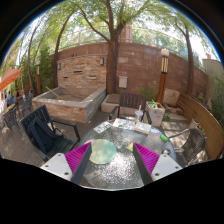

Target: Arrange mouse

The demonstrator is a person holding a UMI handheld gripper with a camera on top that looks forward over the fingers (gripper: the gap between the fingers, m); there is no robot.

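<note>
Pink pads of the gripper stand apart, empty, hovering over a glass patio table, probably searching since no mouse is discernible.

The small objects lying on the round glass worktop beyond the fingers are showing too small to name, and no mouse is making itself out among them. The worktop's near rim is running out of sight below the fingers. Whatever lies behind the brick wall past the worktop is staying hidden.
</note>
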